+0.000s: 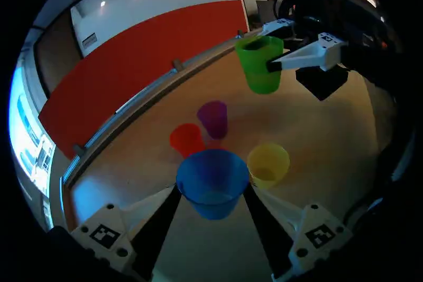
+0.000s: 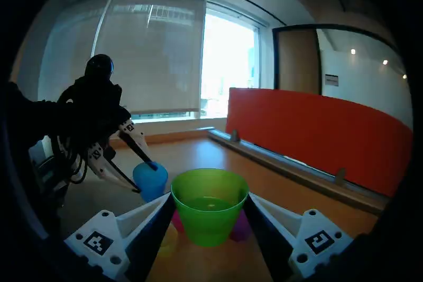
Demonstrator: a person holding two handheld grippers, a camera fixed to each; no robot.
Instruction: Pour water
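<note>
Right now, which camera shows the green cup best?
The right gripper view: the green cup sits close, held by the right hand-held gripper, with liquid visible inside. The left gripper view shows it farther off, from the side.

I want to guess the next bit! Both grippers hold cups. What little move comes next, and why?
Probably carry the green cup in the right gripper over the blue cup in the left gripper before tipping. The green cup holds liquid, and the two upright cups are apart, so tilting now would likely spill.
</note>
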